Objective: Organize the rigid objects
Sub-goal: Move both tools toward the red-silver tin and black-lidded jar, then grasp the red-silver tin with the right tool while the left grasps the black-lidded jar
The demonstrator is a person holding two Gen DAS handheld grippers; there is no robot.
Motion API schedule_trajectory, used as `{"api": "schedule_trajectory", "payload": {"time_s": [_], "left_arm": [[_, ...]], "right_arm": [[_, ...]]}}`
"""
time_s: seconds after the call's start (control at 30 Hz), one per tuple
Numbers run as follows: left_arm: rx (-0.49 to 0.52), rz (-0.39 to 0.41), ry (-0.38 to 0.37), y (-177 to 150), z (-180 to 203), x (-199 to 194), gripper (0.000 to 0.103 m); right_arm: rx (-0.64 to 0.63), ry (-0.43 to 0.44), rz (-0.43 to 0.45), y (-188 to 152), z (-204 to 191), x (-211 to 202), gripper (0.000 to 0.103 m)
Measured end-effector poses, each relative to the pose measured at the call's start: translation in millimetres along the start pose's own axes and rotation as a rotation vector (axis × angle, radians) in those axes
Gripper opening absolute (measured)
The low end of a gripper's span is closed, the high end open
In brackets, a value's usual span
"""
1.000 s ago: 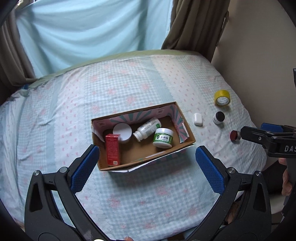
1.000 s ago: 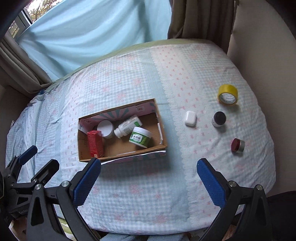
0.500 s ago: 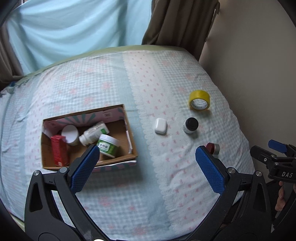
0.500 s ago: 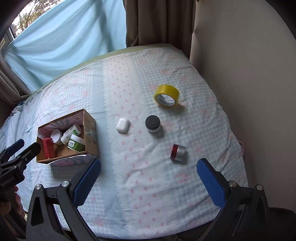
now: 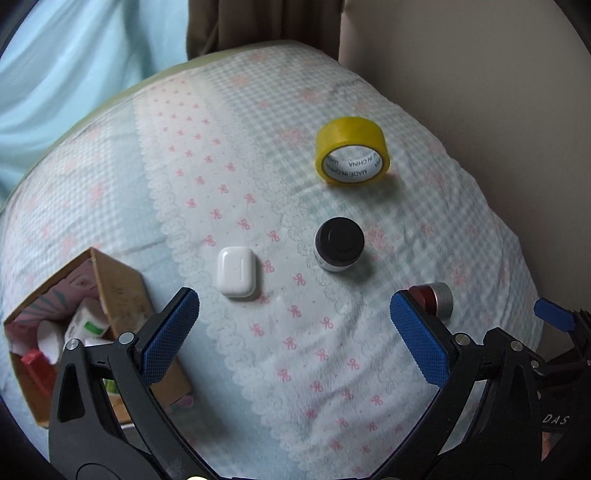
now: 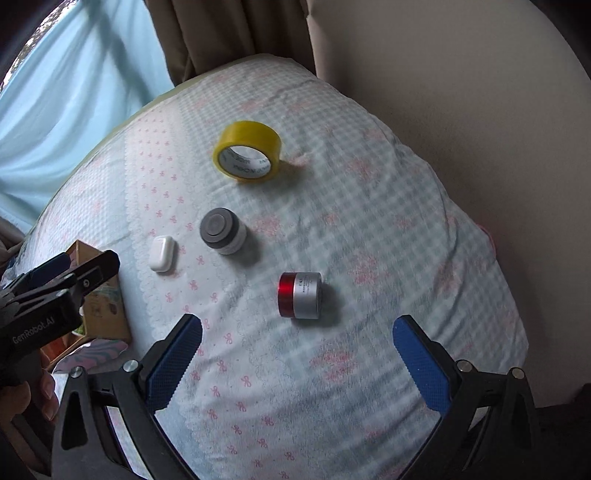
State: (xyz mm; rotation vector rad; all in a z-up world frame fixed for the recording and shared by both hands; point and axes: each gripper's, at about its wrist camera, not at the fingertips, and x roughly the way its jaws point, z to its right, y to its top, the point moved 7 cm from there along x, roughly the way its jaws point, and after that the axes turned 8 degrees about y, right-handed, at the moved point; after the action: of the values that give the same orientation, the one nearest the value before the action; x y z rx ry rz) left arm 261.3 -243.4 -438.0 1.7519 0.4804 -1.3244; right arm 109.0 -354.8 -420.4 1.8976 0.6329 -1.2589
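Observation:
Loose on the bed lie a yellow tape roll (image 5: 352, 156) (image 6: 248, 152), a black-lidded jar (image 5: 339, 244) (image 6: 222, 230), a white earbud case (image 5: 236, 271) (image 6: 163, 253) and a red-and-silver jar on its side (image 5: 436, 298) (image 6: 300, 295). The cardboard box (image 5: 122, 291) (image 6: 101, 314) at the left holds several bottles and jars. My left gripper (image 5: 295, 341) is open and empty, hovering short of the case and black jar. My right gripper (image 6: 297, 360) is open and empty, just short of the red-and-silver jar.
The bed's checked cover (image 5: 295, 110) drops off at the right beside a beige wall (image 6: 461, 92). Curtains (image 6: 221, 33) hang behind. The left gripper shows at the left in the right wrist view (image 6: 55, 288); the right gripper shows at the right edge in the left wrist view (image 5: 554, 317).
Both grippers swung right, away from the box, and came closer to the loose objects. Both stayed open and empty.

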Motion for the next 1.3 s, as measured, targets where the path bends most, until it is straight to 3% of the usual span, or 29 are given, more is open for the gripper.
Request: {"api": "schedule_trajectory", "payload": {"time_s": [0.1, 0.3, 0.37, 0.47, 0.6, 0.7, 0.73, 0.83, 1.07, 1.3], "left_arm": [[0.038, 0.001, -0.011, 1, 13, 35, 0.103], [0.109, 0.066, -0.05, 6, 41, 93, 0.093], [0.152, 0.07, -0.061, 4, 51, 110, 0.08], [0.203, 0.074, -0.075, 2, 64, 129, 0.076], [0.224, 0.102, -0.118, 6, 76, 134, 0.07], [0.236, 0.112, -0.111, 9, 81, 136, 0.062], [0.232, 0.116, -0.106, 10, 80, 137, 0.053], [0.215, 0.107, -0.124, 13, 77, 137, 0.053], [0.205, 0.105, -0.111, 15, 76, 131, 0.053], [0.181, 0.135, -0.098, 25, 67, 91, 0.053]], "right_arm": [[-0.029, -0.048, 0.028, -1, 8, 26, 0.103], [-0.076, -0.091, 0.108, -9, 12, 73, 0.103], [-0.095, -0.107, 0.119, -14, 11, 89, 0.092], [-0.092, -0.131, 0.138, -17, 12, 104, 0.086], [-0.074, -0.143, 0.163, -14, 14, 109, 0.079], [-0.085, -0.146, 0.159, -11, 13, 112, 0.065], [-0.085, -0.134, 0.155, -10, 13, 114, 0.056], [-0.086, -0.105, 0.137, -8, 9, 117, 0.039], [-0.077, -0.101, 0.119, -7, 7, 121, 0.038], [-0.062, -0.088, 0.142, -3, 7, 97, 0.038]]}}
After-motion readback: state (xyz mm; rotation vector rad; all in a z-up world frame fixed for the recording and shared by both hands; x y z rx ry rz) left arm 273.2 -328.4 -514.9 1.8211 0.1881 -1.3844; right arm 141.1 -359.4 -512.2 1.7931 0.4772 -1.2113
